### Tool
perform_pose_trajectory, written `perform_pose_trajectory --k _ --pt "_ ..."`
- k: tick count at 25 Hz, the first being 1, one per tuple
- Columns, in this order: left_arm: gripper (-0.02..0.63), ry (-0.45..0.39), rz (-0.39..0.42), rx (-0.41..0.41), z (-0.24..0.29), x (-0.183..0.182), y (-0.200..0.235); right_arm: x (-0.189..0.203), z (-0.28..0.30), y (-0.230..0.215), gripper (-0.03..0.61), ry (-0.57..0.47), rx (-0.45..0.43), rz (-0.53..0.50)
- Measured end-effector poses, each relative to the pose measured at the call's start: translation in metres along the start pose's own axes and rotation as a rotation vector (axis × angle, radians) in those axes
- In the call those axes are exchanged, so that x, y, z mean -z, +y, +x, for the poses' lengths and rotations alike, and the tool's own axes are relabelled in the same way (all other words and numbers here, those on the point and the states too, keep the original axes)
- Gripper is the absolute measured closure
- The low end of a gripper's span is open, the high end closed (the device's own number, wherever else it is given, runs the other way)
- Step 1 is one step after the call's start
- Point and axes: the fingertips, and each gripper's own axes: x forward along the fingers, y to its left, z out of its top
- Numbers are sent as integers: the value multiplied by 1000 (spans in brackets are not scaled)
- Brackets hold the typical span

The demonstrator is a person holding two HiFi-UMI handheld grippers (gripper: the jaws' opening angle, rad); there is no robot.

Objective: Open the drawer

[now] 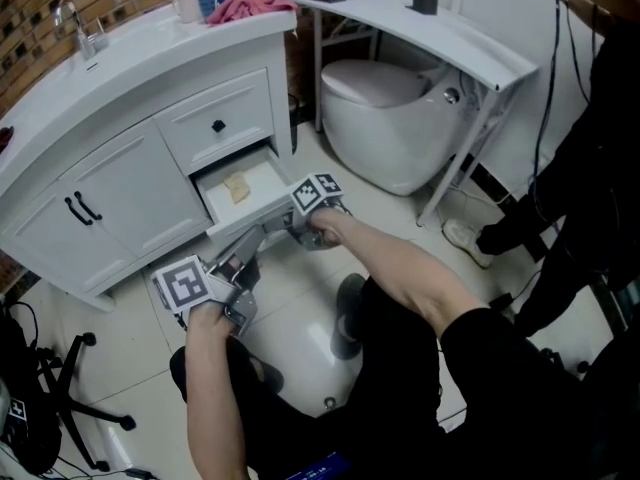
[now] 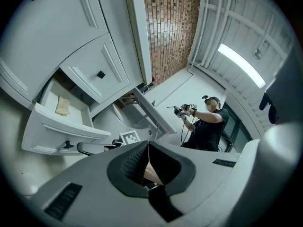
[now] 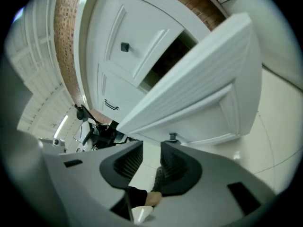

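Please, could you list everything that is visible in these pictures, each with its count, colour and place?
vanity cabinet: one, white, left in the head view.
upper drawer: one, white, black knob, shut.
lower drawer: one, white, pulled open.
flat piece: one, beige, inside the lower drawer.
door handles: two, black, cabinet doors.
tap: one, silvery, on the cabinet top.
cloth: one, pink, on the cabinet top.
toilet: one, white, right of the cabinet.
shelf: one, white, above the toilet.
second person: one, black clothes, right edge.
left gripper: one, grey, before the cabinet.
right gripper: one, grey, at the lower drawer's front.
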Motion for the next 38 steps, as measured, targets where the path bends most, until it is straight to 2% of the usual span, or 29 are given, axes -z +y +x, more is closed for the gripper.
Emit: perform_pose_trajectory --k 6,8,15,21,24,30,38 --pt "623 -14 -39 1 -7 14 -7 10 -25 75 460 -77 -191 -73" --pt "623 -20 -11 5 -12 14 -14 15 -34 101 460 -105 -256 -93" --pt "623 -25 -35 18 -23 29 -29 38 -69 156 460 -165 -347 -155" --pt "623 -17 -24 56 -28 45 -49 70 -96 187 460 -207 -385 -165" --pt "623 -1 -15 62 -33 56 -56 81 -110 190 459 -253 -377 -165" --pt "623 37 51 41 -52 67 -62 101 -123 197 459 -304 -372 -149" --pt "623 9 59 72 -62 68 -70 106 -136 205 460 -350 -385 -177"
